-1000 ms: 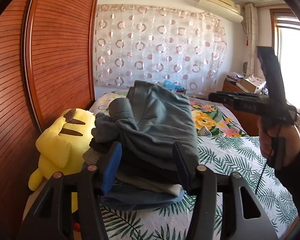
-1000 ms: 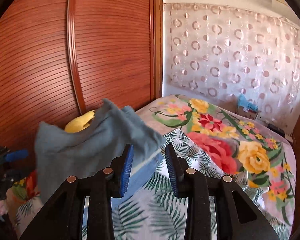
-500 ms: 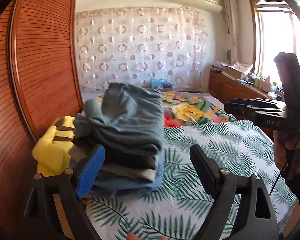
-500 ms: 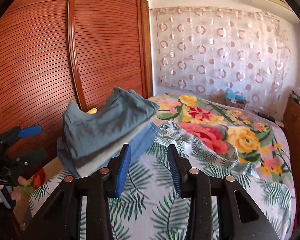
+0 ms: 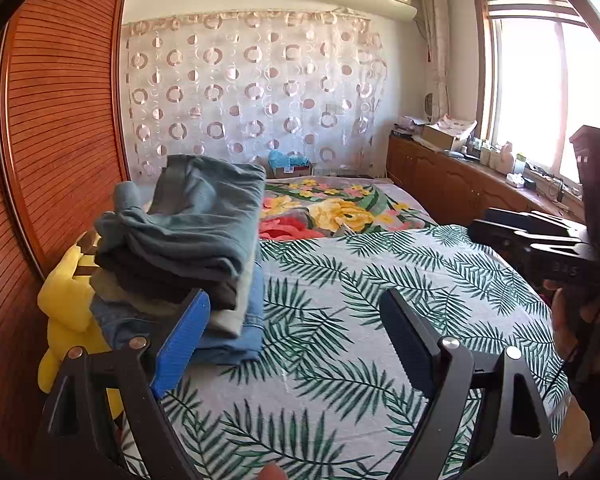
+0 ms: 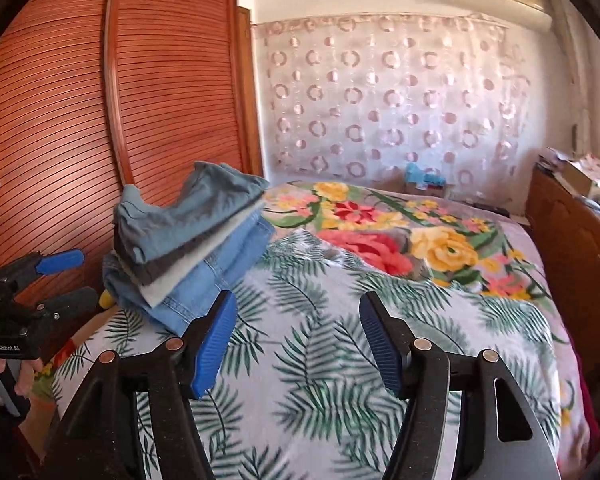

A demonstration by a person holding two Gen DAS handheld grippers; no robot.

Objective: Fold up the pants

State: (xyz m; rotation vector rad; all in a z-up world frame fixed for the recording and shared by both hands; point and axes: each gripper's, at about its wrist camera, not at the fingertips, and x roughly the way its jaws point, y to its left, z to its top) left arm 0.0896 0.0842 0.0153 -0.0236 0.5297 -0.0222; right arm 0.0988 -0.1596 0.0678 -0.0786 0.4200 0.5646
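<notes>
the folded grey-blue pants [image 5: 196, 216] are seen laid atop the clothes stack [image 6: 188, 256] at the bed's [image 5: 340, 320] left edge, both grippers' fingers [image 5: 182, 340] spread wide and empty, the right's having just been opening, so the fold is judged done.

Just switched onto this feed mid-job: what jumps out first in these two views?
The stack of folded pants stands at the bed's left edge, beside the wooden wardrobe doors. Behind the stack sits a yellow plush toy. The left hand-held gripper and right hand-held gripper are both open and hold nothing, over the leaf-print bedspread, the right one's jaws having just been opening.
</notes>
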